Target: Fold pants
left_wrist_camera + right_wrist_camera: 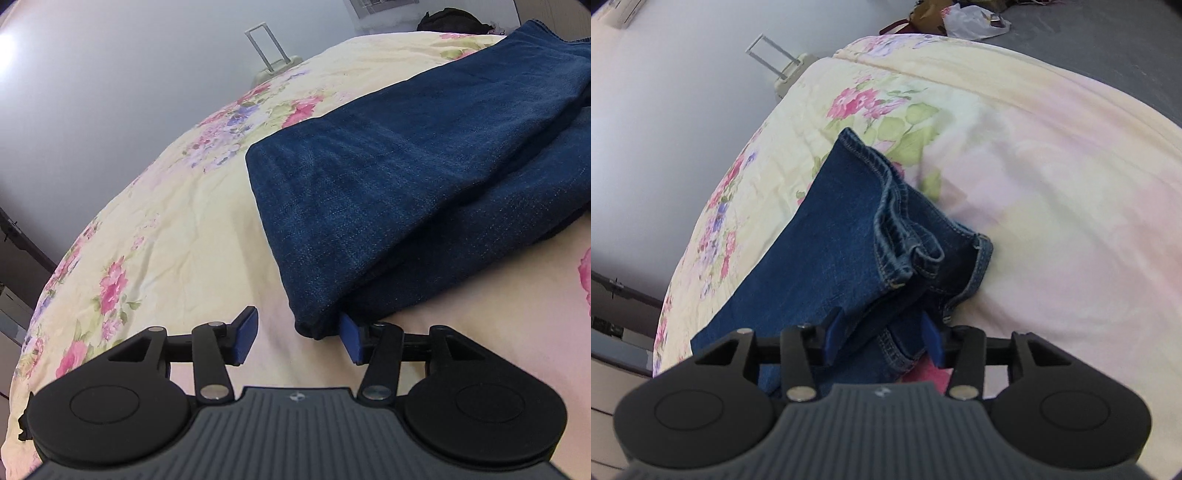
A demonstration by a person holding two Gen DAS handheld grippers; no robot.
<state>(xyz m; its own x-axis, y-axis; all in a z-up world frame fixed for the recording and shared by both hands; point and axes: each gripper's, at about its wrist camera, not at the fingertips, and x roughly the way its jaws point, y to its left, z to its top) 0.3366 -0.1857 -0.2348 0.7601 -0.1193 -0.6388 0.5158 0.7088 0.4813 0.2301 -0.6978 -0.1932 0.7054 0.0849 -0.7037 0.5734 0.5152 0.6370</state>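
Note:
Dark blue denim pants (406, 177) lie folded on a floral bedspread (166, 229). In the left wrist view, my left gripper (295, 338) is open at the near folded corner; its right blue pad (349, 338) touches the fold's edge and the left pad (243, 338) stands clear of the cloth. In the right wrist view, the pants (831, 251) show their stitched leg hems (923, 251), bunched. My right gripper (881, 341) is open with its pads on either side of the layered denim, the fabric lying between them.
A pale suitcase with a raised handle (273, 55) stands beyond the bed's far edge by a grey wall. A grey floor with bags and clutter (971, 14) lies past the bed in the right wrist view. Bare bedspread (1052, 221) spreads to the right of the pants.

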